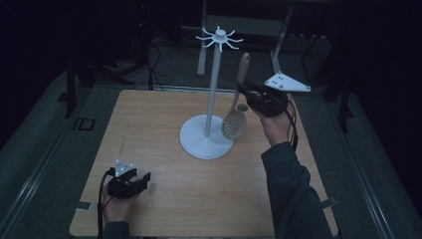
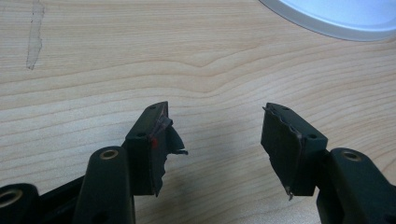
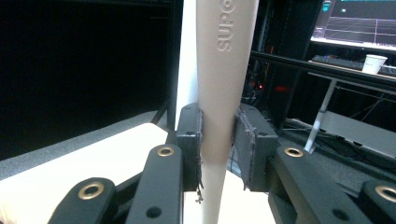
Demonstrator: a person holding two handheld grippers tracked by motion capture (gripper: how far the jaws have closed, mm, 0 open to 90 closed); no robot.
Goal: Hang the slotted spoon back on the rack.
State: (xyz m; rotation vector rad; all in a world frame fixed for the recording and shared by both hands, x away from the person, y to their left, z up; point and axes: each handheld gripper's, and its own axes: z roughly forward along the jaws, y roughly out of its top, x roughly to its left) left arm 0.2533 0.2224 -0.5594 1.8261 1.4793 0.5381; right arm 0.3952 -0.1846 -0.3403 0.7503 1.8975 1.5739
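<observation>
Beige slotted spoon [image 1: 235,112] clamped by its handle in my right gripper [image 1: 247,93], near upright, perforated bowl hanging low beside white rack's pole [image 1: 213,89].

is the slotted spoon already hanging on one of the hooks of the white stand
No, the slotted spoon is clamped by its handle in the right hand-held gripper, beside the white stand and below its hooks.

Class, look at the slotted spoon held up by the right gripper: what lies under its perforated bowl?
Under the slotted spoon lies the white rack's round base on the wooden table. The bowl covers part of that base's right edge.
</observation>
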